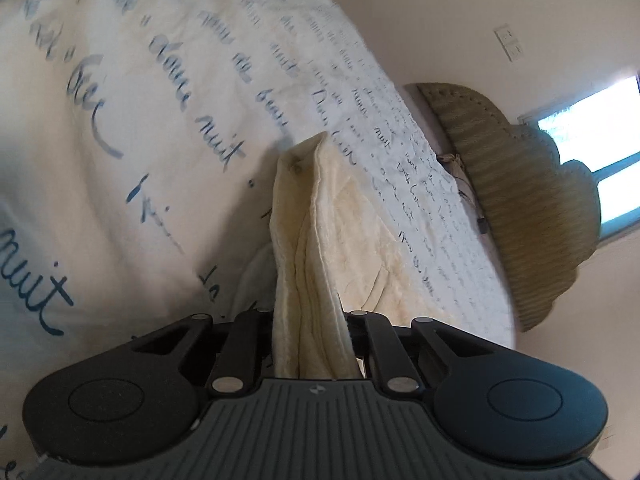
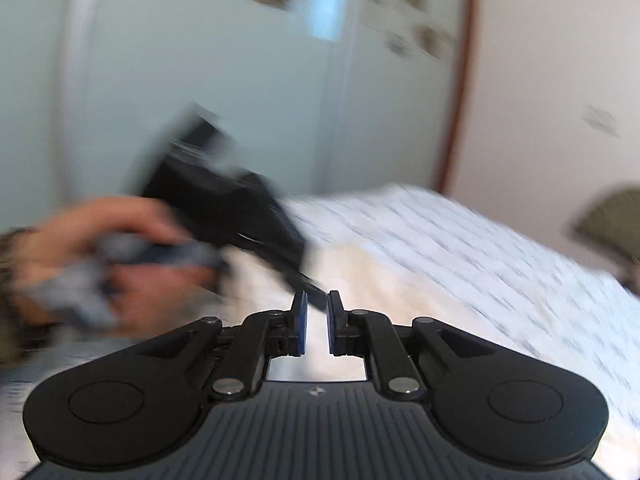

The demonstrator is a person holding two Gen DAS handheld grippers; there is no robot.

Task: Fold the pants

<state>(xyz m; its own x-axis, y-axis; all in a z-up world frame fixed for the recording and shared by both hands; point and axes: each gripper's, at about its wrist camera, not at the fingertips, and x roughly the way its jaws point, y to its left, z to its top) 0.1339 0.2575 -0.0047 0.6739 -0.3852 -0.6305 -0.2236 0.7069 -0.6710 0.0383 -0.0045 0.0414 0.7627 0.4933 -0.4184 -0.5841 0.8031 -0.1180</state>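
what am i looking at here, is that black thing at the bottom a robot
No robot: a person holds a two-finger gripper in each hand, each with a camera looking along its fingers. In the left camera's picture, the left gripper is shut on cream pants, bunched above a bedspread printed with blue handwriting. In the right camera's blurred picture, the right gripper is slightly open and holds nothing. There you also see the person's left hand holding the other gripper over the bed.

I saw a bed (image 1: 132, 128) serving as the support surface, covered by a white spread printed with blue handwritten script. The cream pants (image 1: 320, 248) lay on it in part, one bunched end raised off the spread. An olive ribbed cushion (image 1: 520, 200) stood at the far edge.
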